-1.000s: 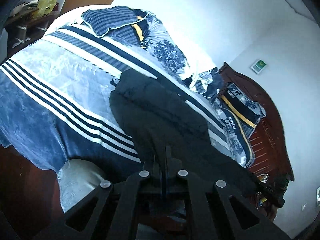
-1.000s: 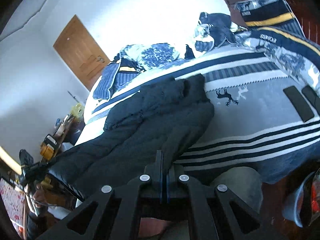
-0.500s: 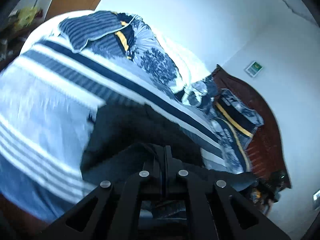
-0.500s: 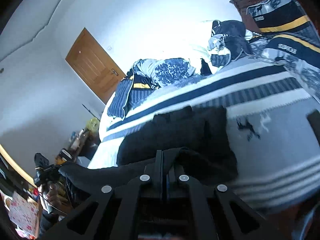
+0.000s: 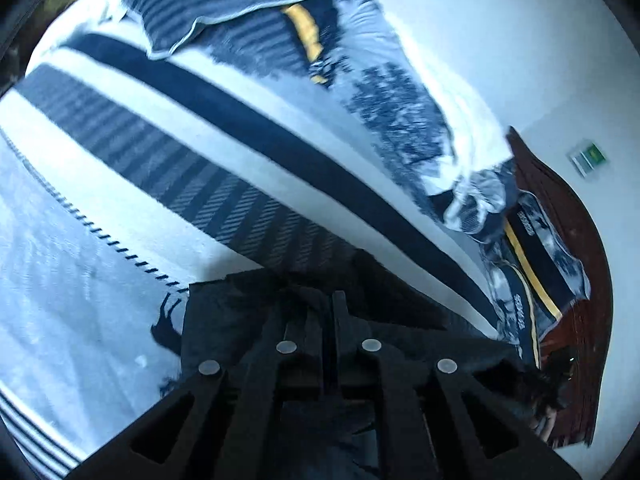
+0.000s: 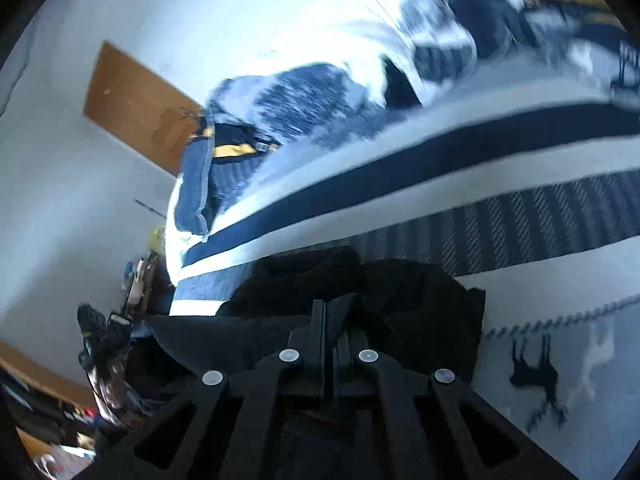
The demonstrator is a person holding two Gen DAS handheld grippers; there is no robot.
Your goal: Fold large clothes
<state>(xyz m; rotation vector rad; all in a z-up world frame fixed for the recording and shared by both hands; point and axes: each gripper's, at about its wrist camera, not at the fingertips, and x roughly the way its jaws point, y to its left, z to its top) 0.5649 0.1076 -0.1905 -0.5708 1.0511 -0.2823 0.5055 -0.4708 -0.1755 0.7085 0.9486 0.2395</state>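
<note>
carrying the coat [image 5: 224,320] hem up over its top half on the bed [image 5: 120,216], both tongs, left [image 5: 326,320] and right [image 6: 326,320], are staying clamped on fabric, nearly completing the fold.

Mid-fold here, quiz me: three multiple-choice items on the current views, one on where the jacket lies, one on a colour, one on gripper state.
1. The black jacket lies on:
A. the striped blanket
B. the floor
C. a chair

2. The door in the right wrist view is:
A. white
B. brown wood
C. green

3. The right gripper is:
A. wide open
B. out of view
C. shut on jacket fabric

Answers:
1. A, blanket stripes surround the jacket.
2. B, an orange-brown panel stands against the pale wall.
3. C, its fingers meet with dark cloth pinched between them; the left gripper looks the same.
</note>
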